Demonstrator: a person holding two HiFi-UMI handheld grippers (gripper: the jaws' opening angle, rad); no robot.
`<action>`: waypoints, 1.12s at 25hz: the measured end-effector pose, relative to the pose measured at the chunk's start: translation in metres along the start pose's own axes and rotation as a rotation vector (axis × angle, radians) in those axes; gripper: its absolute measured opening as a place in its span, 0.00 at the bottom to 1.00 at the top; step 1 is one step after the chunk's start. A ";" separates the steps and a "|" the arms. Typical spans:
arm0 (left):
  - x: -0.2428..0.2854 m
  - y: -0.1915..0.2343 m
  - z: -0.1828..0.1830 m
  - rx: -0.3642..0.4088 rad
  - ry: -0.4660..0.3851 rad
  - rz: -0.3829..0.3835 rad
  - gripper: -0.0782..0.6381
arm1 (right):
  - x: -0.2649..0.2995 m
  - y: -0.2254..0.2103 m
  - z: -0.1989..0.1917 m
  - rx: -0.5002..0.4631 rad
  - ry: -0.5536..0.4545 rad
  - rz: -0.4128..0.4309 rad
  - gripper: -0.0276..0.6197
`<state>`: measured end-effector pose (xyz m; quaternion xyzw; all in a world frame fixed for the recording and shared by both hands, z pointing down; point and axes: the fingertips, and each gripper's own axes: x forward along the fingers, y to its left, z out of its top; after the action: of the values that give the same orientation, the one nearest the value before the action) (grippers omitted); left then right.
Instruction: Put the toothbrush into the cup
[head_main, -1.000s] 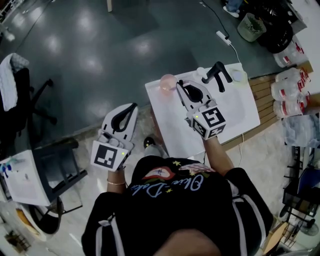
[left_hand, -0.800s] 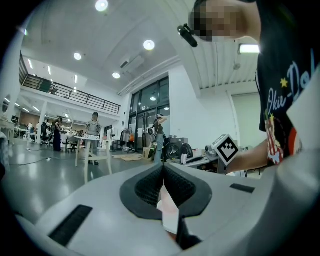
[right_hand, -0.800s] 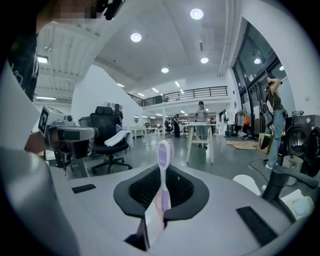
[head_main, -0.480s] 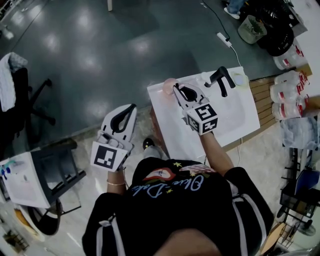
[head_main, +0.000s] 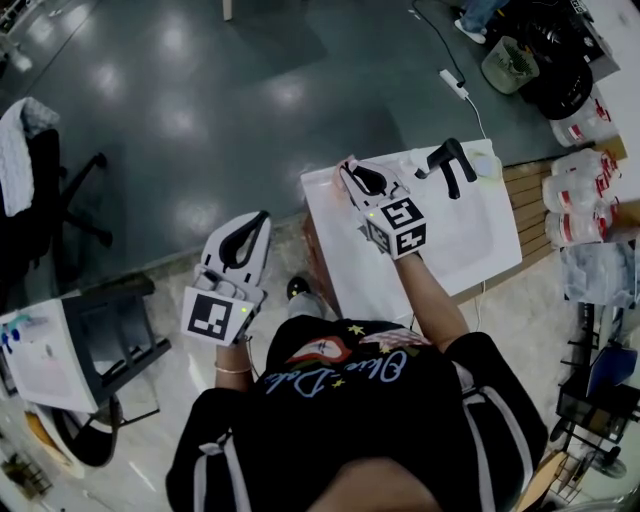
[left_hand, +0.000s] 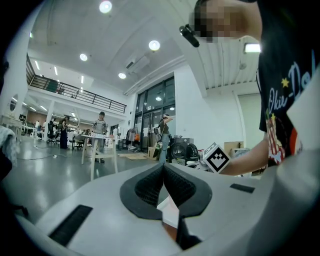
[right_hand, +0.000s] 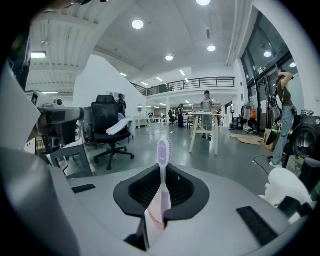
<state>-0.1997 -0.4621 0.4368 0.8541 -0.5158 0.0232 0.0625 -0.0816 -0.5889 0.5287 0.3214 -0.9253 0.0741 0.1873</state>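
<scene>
purple toothbrush (right_hand: 164, 151) in right tongs (right_hand: 161, 186)

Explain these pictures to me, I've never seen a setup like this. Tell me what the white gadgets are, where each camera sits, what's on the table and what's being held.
There is no robot here: a person holds a white hand-held gripper in each hand. The cubes with square markers belong to the grippers. The top-down picture comes from a camera on the person's head. The other two come from cameras riding on each gripper, looking along its jaws. The left gripper hangs beside the table, jaws together and empty. The right gripper is over the white table, jaws clamped on a purple-and-white toothbrush that stands upright between them. A black tap-like fitting stands on the table's far part.
</scene>
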 end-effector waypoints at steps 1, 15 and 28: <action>-0.001 0.001 0.000 0.000 -0.002 0.004 0.11 | 0.003 0.001 0.001 -0.004 0.001 0.004 0.08; -0.016 0.008 -0.001 0.003 -0.002 0.029 0.11 | 0.019 0.008 -0.004 -0.043 0.039 -0.010 0.11; -0.016 -0.001 0.004 0.019 -0.001 0.035 0.11 | 0.004 0.009 0.004 -0.001 -0.001 0.007 0.13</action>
<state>-0.2064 -0.4483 0.4315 0.8455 -0.5305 0.0288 0.0537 -0.0907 -0.5851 0.5265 0.3182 -0.9265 0.0743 0.1866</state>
